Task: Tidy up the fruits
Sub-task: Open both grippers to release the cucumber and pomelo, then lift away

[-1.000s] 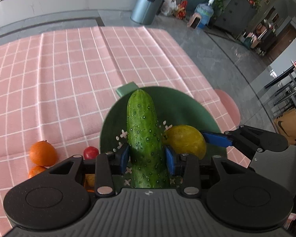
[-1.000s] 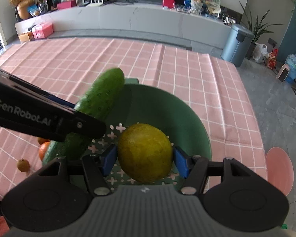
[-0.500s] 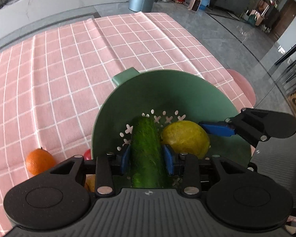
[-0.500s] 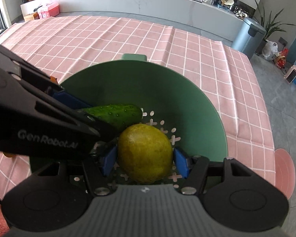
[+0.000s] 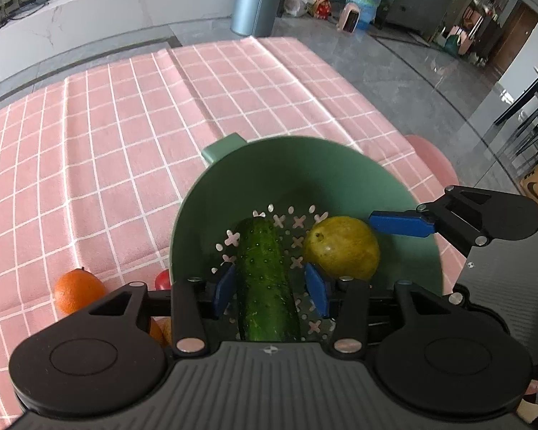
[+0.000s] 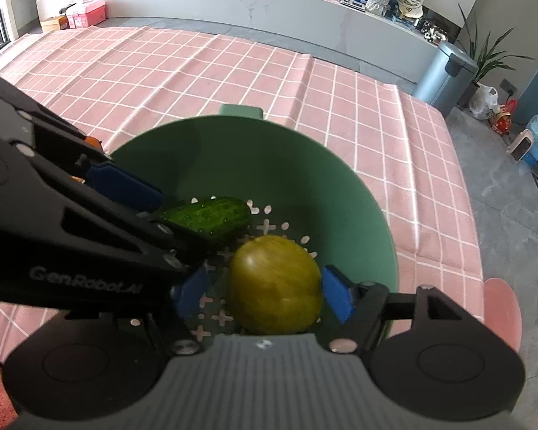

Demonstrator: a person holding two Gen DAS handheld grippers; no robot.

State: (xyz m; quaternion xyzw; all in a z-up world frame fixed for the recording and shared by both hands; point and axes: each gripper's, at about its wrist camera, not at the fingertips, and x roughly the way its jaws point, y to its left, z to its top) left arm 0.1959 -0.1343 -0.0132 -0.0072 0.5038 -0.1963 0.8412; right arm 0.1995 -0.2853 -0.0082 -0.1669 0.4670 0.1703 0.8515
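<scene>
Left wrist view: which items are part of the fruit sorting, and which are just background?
Task items:
- green colander
- cucumber, between the open left gripper pads
- yellow-green fruit, inside the open right gripper
- orange and small red fruit on the tablecloth

Background:
- trash bin
- water jug
- counter

A second ago the cucumber (image 5: 265, 283) was held up over the rim, its tip pointing toward twelve o'clock above the table; it has since come down and lies on the perforated floor of the green colander (image 5: 344, 165). The left gripper (image 5: 270, 288) has let go, its blue pads now standing clear on both sides of it. The yellow-green fruit (image 6: 274, 285) has been lowered to the floor too, at the cucumber's three o'clock, and the right gripper (image 6: 265, 295) has spread off it.
</scene>
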